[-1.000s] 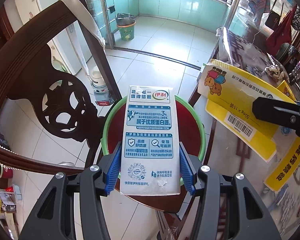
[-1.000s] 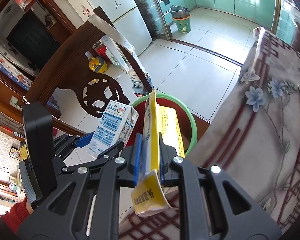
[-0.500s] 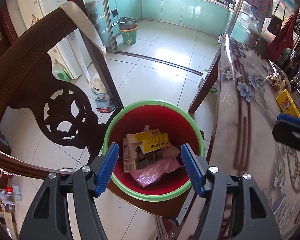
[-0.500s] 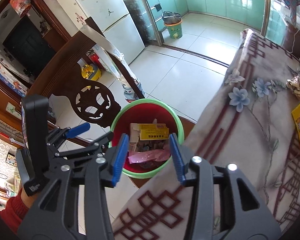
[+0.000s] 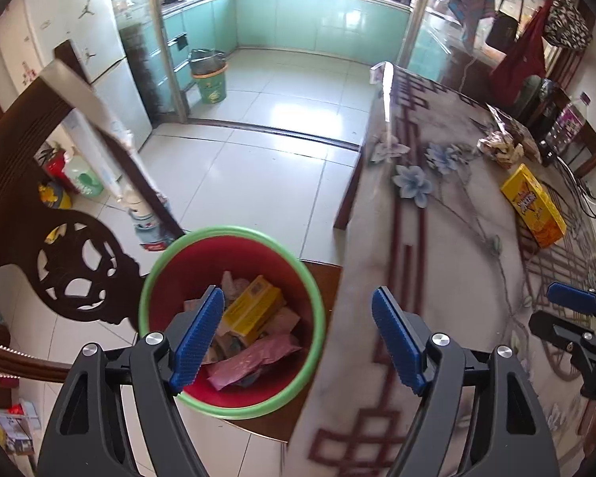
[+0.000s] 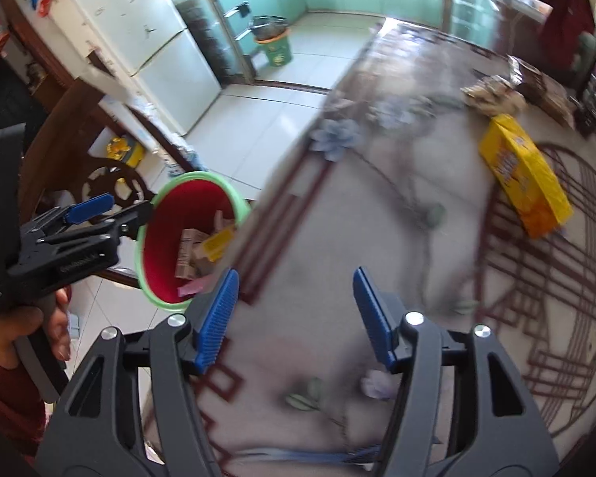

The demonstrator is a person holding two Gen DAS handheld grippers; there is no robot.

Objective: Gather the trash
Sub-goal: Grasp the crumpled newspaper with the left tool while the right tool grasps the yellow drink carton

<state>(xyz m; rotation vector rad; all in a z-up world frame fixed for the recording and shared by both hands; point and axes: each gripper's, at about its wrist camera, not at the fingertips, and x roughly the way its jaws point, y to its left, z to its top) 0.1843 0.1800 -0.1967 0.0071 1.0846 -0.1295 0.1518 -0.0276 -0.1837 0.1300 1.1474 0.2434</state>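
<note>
The table, covered in a flowered cloth, was seen filling the right side of both views. The bin, red inside with a green rim, was set on a chair seat just beside the table's edge, a carved chair back beyond it. A yellow box lay on the table, well apart from the bin, with a crumpled wrapper past it. Cartons and a pink bag were piled in the bin. The left gripper was held over the bin's table-side rim, and the right gripper over the table near the bin; the jaws of both had just been opening, nothing was held between them.
</note>
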